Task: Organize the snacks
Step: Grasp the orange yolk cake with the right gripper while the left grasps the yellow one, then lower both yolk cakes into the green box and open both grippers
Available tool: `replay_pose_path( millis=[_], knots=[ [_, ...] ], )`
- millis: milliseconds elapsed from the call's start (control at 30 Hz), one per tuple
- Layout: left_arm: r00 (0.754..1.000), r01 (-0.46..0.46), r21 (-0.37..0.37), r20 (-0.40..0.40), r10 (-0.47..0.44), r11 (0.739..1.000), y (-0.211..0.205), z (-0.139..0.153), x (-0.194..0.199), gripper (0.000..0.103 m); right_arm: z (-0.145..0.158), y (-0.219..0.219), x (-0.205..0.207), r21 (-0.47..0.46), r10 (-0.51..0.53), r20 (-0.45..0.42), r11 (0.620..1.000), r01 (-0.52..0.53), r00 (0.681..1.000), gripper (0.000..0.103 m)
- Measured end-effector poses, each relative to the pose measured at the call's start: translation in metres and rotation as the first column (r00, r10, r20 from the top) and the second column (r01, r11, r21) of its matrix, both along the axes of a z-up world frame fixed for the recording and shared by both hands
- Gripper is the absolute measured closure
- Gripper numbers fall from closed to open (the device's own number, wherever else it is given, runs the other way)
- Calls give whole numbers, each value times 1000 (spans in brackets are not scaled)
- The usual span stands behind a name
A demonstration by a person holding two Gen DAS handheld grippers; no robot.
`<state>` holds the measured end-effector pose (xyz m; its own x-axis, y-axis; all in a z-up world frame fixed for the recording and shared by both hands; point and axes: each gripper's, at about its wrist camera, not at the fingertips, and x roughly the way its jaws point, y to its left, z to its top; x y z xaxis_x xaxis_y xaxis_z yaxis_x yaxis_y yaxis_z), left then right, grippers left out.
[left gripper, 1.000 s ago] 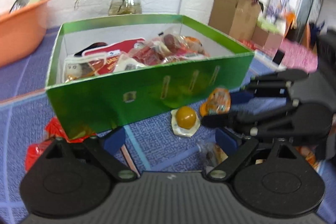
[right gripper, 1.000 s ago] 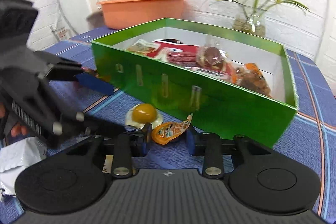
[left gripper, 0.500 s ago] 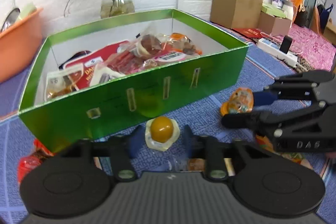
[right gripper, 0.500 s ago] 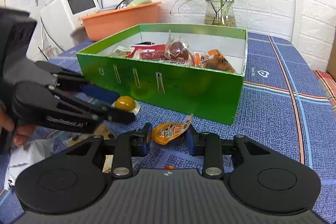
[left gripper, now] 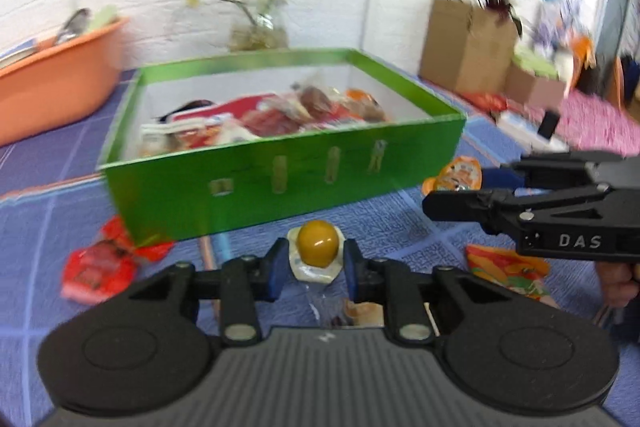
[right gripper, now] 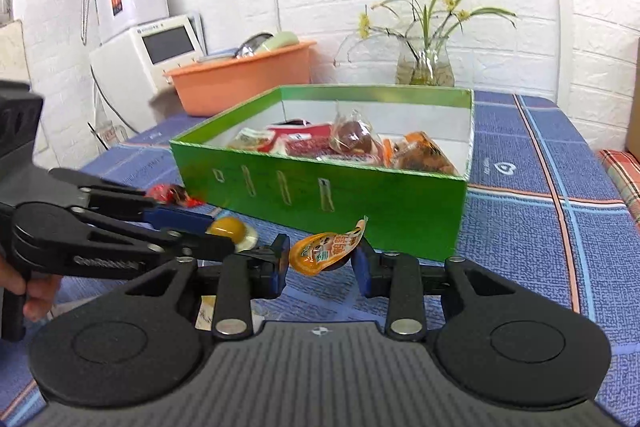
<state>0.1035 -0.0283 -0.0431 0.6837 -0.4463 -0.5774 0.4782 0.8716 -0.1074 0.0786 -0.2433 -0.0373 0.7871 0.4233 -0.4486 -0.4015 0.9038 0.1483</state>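
Observation:
A green box [left gripper: 280, 183] [right gripper: 360, 199] holding several wrapped snacks stands on the blue patterned tablecloth. Just in front of it, my left gripper [left gripper: 316, 255] [right gripper: 212, 233] has its jaws closing on a yellow egg-shaped snack in a white pack [left gripper: 318, 243] [right gripper: 230, 227], with the blue pads against both sides of it. My right gripper [right gripper: 320, 259] [left gripper: 460, 187] is shut on an orange jelly pouch [right gripper: 320, 251] [left gripper: 460, 173] and holds it above the cloth near the box's front right corner.
A red packet [left gripper: 96, 267] lies left of the box. An orange-yellow packet [left gripper: 504, 267] and a clear-wrapped snack [left gripper: 360, 311] lie near my grippers. An orange basin [left gripper: 52, 83], a flower vase [right gripper: 424, 67] and a white appliance [right gripper: 152, 55] stand behind.
My left jaws went from wide open to closed around the yellow snack. The right gripper kept its hold on the orange pouch and shifted slightly.

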Motion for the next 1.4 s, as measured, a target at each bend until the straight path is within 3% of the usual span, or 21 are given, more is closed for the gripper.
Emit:
replay_pose_path(
  millis=[333, 567, 700, 833, 1000, 1100, 1200, 1400],
  knots=[
    [975, -158, -83, 143, 169, 984, 41, 41, -26, 85, 24, 44, -25, -4, 29, 116, 1000, -29, 993, 44],
    [937, -182, -84, 287, 199, 980, 31, 79, -12, 85, 64, 55, -19, 10, -78, 288, 997, 78, 954, 44],
    [933, -148, -115, 312, 177, 982, 22, 101, 7, 84, 85, 49, -6, 55, -127, 331, 992, 115, 935, 44],
    [928, -171, -142, 311, 208, 975, 13, 109, 31, 84, 98, 44, 13, 85, -179, 326, 984, 160, 928, 44],
    [912, -238, -193, 294, 287, 952, 1, 101, 59, 84, 97, 36, 40, 196, -303, 288, 947, 254, 908, 44],
    [905, -261, -182, 296, 306, 948, -3, 89, 65, 84, 90, 40, 53, 185, -373, 300, 926, 330, 878, 43],
    [923, -233, -160, 276, 270, 959, -6, 79, 73, 84, 80, 44, 64, 159, -399, 309, 917, 367, 863, 43],
    [916, -254, -154, 277, 289, 955, -2, 75, 77, 84, 63, 42, 75, 160, -391, 252, 919, 361, 885, 43]
  ],
)
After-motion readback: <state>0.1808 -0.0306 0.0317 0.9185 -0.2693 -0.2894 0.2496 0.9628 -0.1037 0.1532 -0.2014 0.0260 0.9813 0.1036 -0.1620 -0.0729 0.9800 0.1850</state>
